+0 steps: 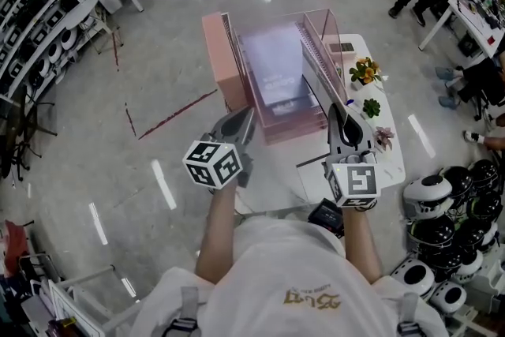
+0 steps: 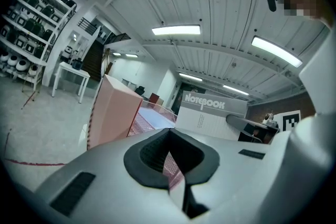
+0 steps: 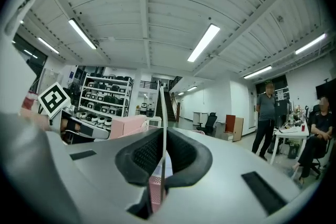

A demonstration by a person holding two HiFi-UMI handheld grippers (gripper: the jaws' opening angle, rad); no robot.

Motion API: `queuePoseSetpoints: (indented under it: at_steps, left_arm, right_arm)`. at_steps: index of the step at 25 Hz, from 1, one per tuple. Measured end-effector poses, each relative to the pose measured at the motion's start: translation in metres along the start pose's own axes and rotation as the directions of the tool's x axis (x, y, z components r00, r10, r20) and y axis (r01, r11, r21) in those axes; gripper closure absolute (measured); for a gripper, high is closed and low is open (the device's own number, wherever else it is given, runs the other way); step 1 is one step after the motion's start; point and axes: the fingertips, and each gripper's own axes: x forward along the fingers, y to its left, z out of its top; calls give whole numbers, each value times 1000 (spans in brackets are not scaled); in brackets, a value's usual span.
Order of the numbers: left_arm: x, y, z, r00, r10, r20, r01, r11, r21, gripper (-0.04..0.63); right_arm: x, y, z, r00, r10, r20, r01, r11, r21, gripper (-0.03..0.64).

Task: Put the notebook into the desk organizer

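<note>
Both grippers are clamped on the pink organizer point(image 1: 221, 51). The left gripper point(image 1: 246, 117) pinches its near-left mesh edge, and the right gripper point(image 1: 337, 111) is shut tight on the thin right wall. The notebook point(image 2: 210, 113) sits inside between the walls, with "NOTEBOOK" printed on its cover. There's a white surface point(image 1: 390, 162) on the right.

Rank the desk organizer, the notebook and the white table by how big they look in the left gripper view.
Largest, too alike to rank: desk organizer and notebook; the organizer sits nearer the camera.
Smallest: white table, far back.
</note>
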Motion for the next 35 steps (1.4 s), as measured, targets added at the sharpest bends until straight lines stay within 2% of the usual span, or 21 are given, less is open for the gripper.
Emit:
queuePoseSetpoints:
  at_steps: [9, 14, 18, 27, 35]
  left_arm:
    - [5, 8, 3, 1000, 23, -1, -23, 1000, -5, 580]
    - [6, 16, 3, 999, 41, 1, -41, 999, -15, 580]
    - [10, 18, -1, 999, 41, -14, -42, 999, -19, 580]
    - [15, 25, -4, 998, 57, -19, -57, 998, -30, 580]
    - [17, 32, -4, 997, 68, -21, -69, 997, -41, 580]
  right_arm:
    - [27, 9, -6, 998, 52, -20, -53, 996, -71, 598]
    - [41, 21, -11, 996, 84, -44, -90, 980, -179, 598]
    - [52, 28, -18, 992, 95, -86, -117, 947, -298, 598]
    - [73, 32, -32, 985, 104, -141, -148, 922, -357, 595]
    - [91, 41, -48, 963, 168, -213, -229, 924, -307, 561]
